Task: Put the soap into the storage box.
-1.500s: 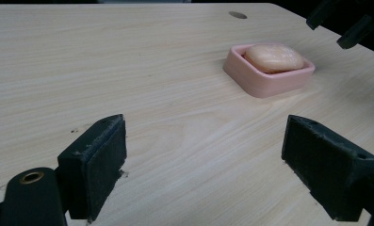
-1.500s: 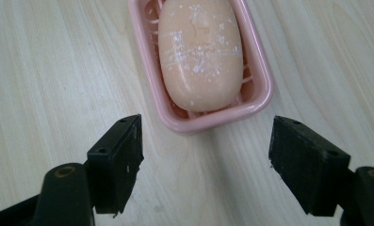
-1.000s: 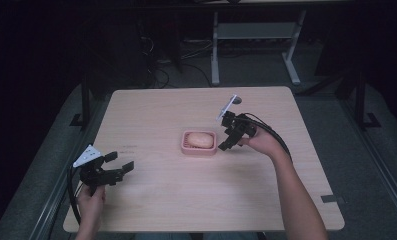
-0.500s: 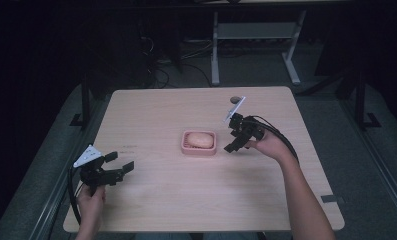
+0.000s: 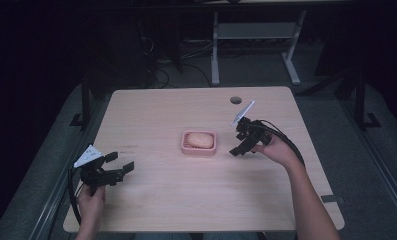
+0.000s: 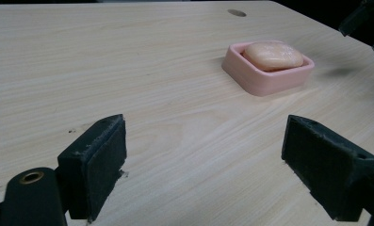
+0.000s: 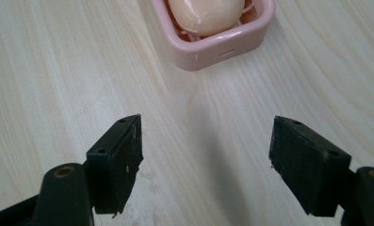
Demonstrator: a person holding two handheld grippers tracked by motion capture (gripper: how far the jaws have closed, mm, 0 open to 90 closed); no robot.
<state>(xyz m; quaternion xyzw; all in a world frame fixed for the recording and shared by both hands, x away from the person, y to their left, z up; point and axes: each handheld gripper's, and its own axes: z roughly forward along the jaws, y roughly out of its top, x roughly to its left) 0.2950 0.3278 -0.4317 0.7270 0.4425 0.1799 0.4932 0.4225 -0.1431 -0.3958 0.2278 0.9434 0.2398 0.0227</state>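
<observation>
Pale wood-grain table [image 5: 156,115], seen from above. Pink rectangular plastic soap dish [image 5: 199,143] near table centre, w/ peach oval soap bar [image 5: 199,139] lying inside. Right hand-held gripper [image 5: 240,148] just beside dish on its right, not touching, jaws spread wide & empty, tips angled down toward table. In right gripper view, dish [image 7: 213,35] sits ahead of jaws, apart. Left hand-held gripper [image 5: 122,163] near front-left table edge, well apart from dish, jaws wide open, holding nothing. Small round hole [image 5: 236,100] in table near far edge.
</observation>
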